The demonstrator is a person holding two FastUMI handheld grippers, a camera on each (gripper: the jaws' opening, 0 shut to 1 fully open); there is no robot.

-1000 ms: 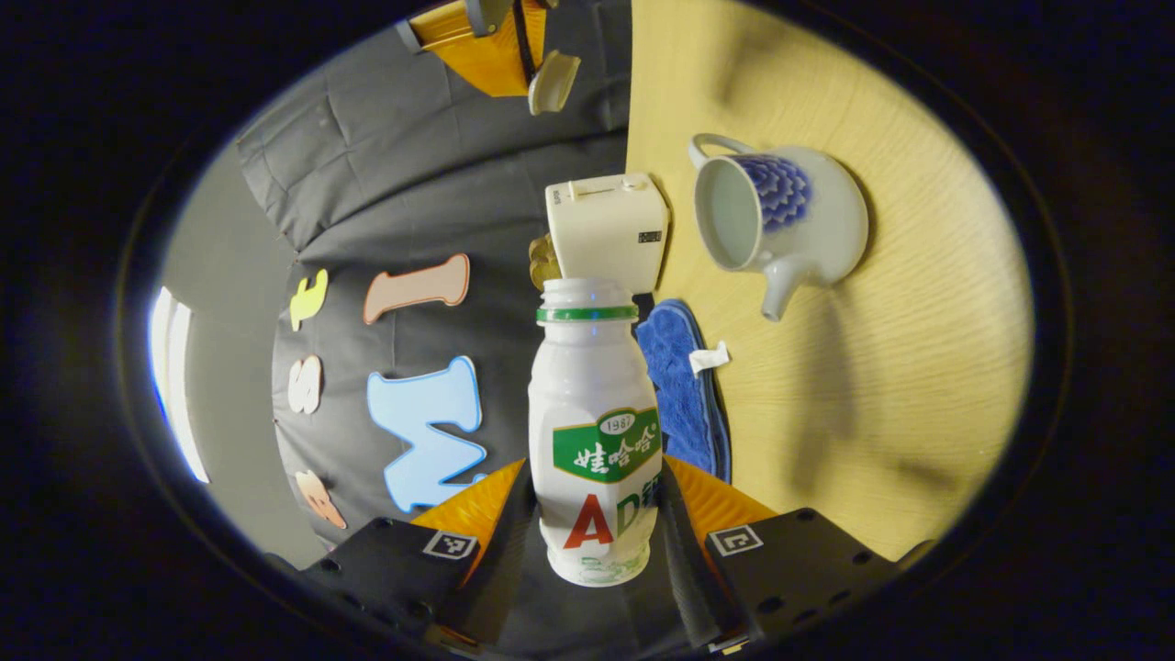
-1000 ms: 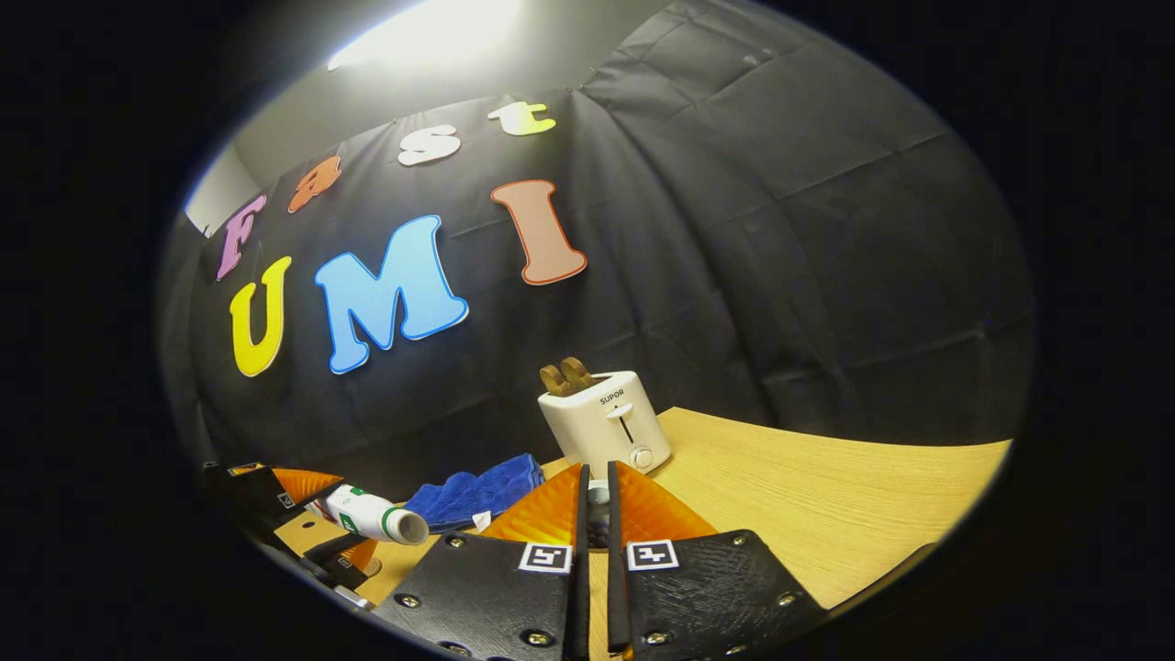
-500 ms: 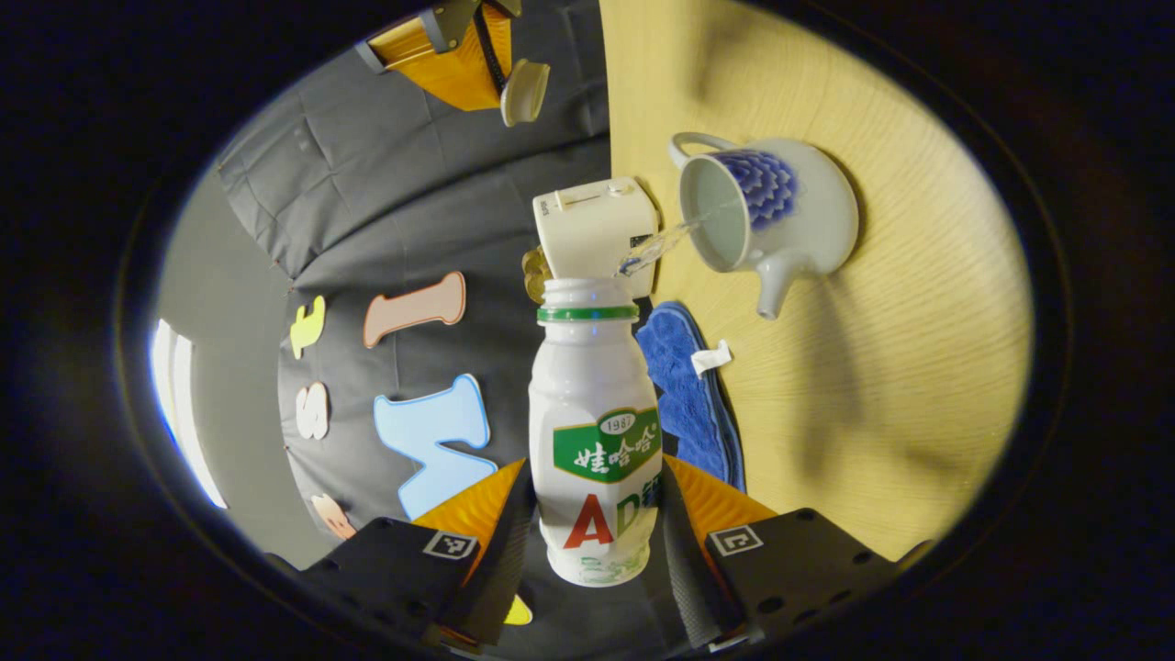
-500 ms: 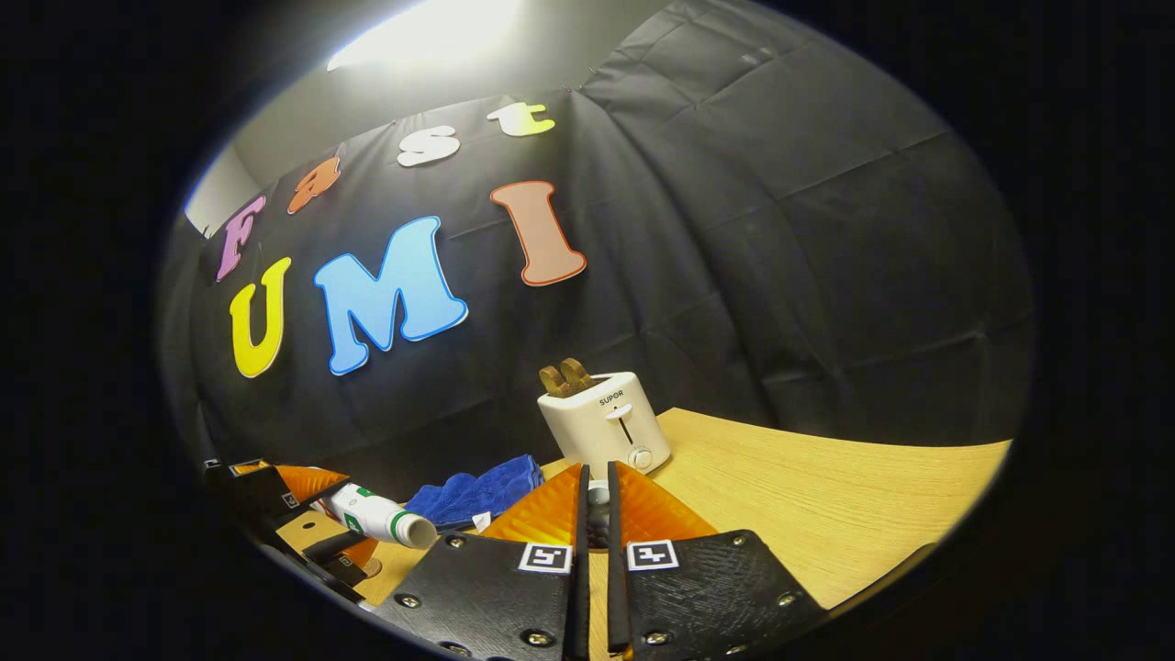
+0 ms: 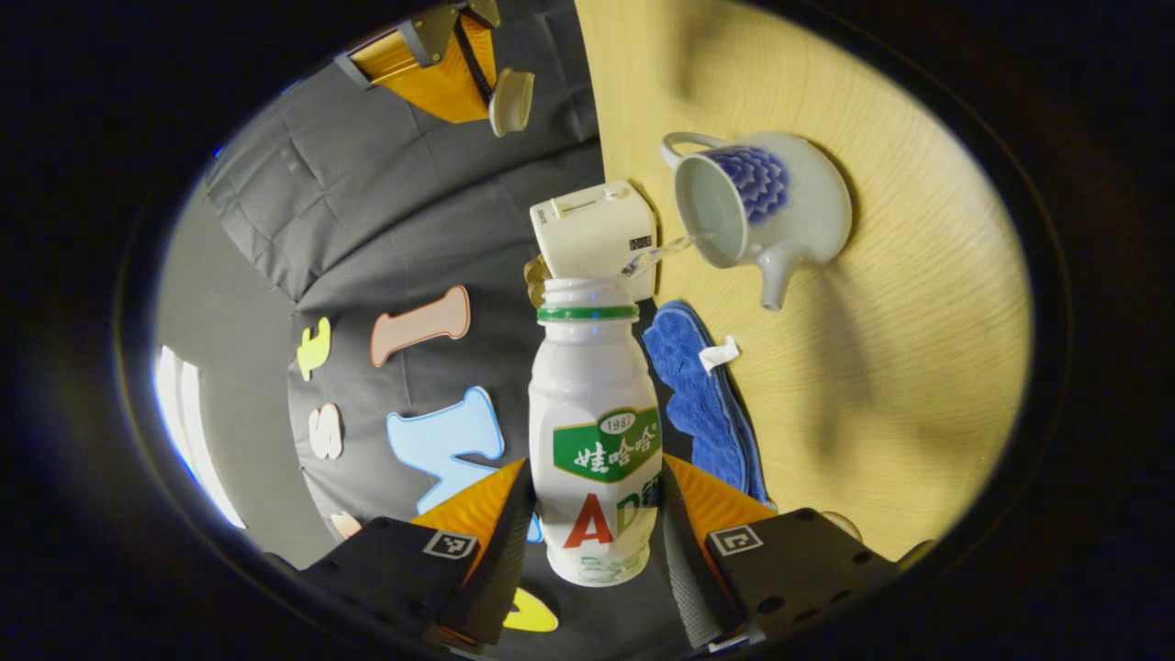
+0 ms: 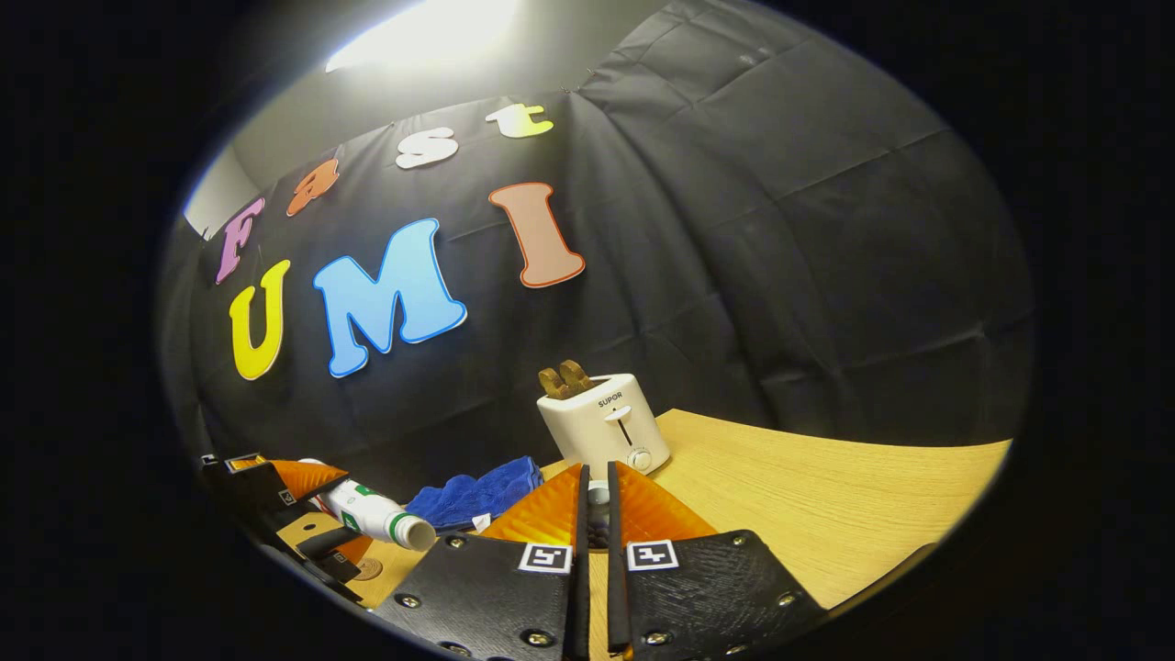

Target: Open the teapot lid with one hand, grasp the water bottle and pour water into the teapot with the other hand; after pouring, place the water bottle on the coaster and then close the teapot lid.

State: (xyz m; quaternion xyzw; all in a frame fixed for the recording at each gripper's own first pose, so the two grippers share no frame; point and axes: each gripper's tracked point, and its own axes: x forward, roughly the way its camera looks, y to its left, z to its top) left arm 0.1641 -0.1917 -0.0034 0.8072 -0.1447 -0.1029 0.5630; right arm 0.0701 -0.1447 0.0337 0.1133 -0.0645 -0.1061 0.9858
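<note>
Your left hand-held gripper (image 5: 595, 514) clamps the tipped water bottle (image 5: 595, 431); a thin stream reaches the open teapot (image 5: 762, 211) on the pale wood tabletop (image 5: 900, 367). Your right hand-held gripper (image 5: 486, 87) pinches the teapot lid (image 5: 510, 99) aloft. Toaster (image 6: 601, 424) and blue cloth (image 6: 477, 491) sit against the black cloth wall (image 6: 780, 229).

My work surface is a light wooden table (image 6: 808, 496). On it stand a white-and-blue teapot (image 5: 789, 216) with its lid off and a cream toaster (image 6: 603, 424) near the back edge. A crumpled blue cloth (image 6: 477, 491) lies just beside the toaster, and a small round coaster (image 6: 369, 569) sits nearer me.
</note>
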